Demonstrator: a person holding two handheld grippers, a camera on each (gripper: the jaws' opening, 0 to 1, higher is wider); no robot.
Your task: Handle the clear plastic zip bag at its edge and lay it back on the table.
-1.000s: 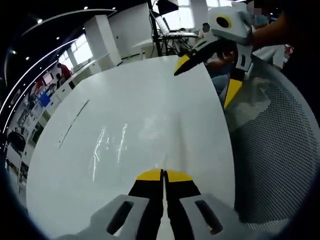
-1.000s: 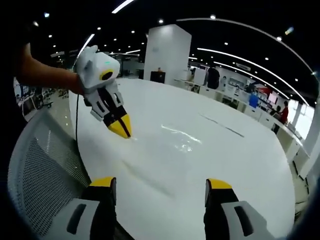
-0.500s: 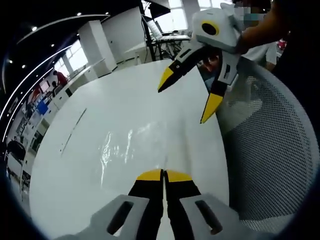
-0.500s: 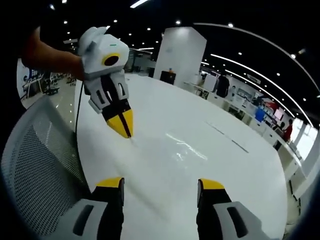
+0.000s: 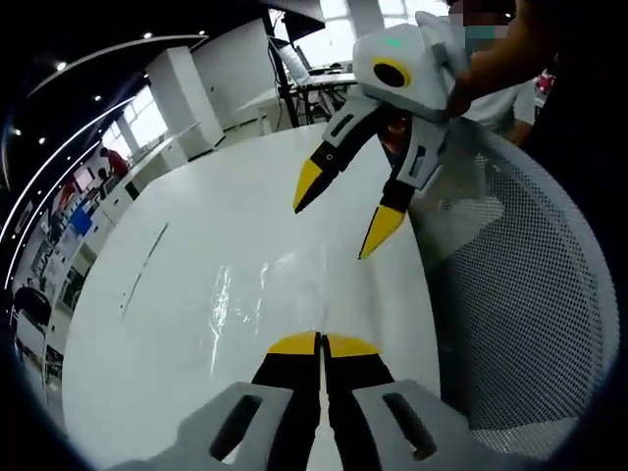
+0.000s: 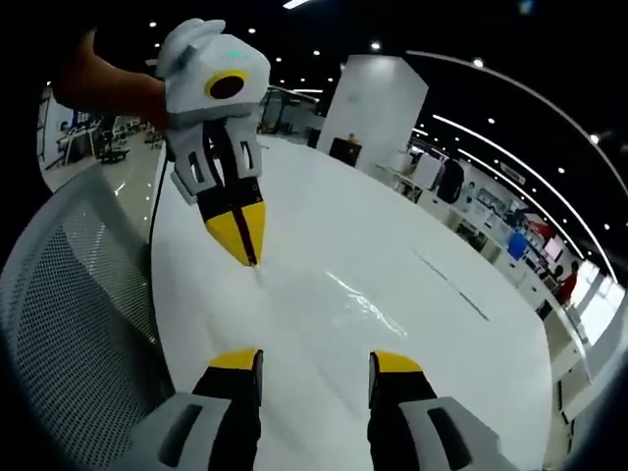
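**A:** Where is the zip bag [image 5: 257,294] now?

**B:** It lies mostly flat on the white table [image 5: 147,324], clear and hard to make out but for its glare. One near edge is pinched in the left gripper [image 5: 322,343], whose jaws are pressed together on the film. In the right gripper view that same edge rises to a small peak at the yellow tips of the left gripper [image 6: 239,234].

**A:** What has changed in the last second?

**B:** The right gripper [image 6: 312,361] has moved in. A second ago it hung by the far corner of the table; now it hovers just above the bag, near the held edge. Its jaws have narrowed too, but a gap remains between them and they hold nothing.

**A:** And what does that mean for the task?

**B:** I judge that the right one is coming to take the edge beside the left one's pinch. The laying down is not yet done.

**A:** Anything in the way?

**B:** A mesh chair back [image 5: 530,294] stands close against the table's near side, beside both hands. A thin dark line [image 5: 144,257] marks the tabletop, well apart from the bag. Desks and people are far behind.
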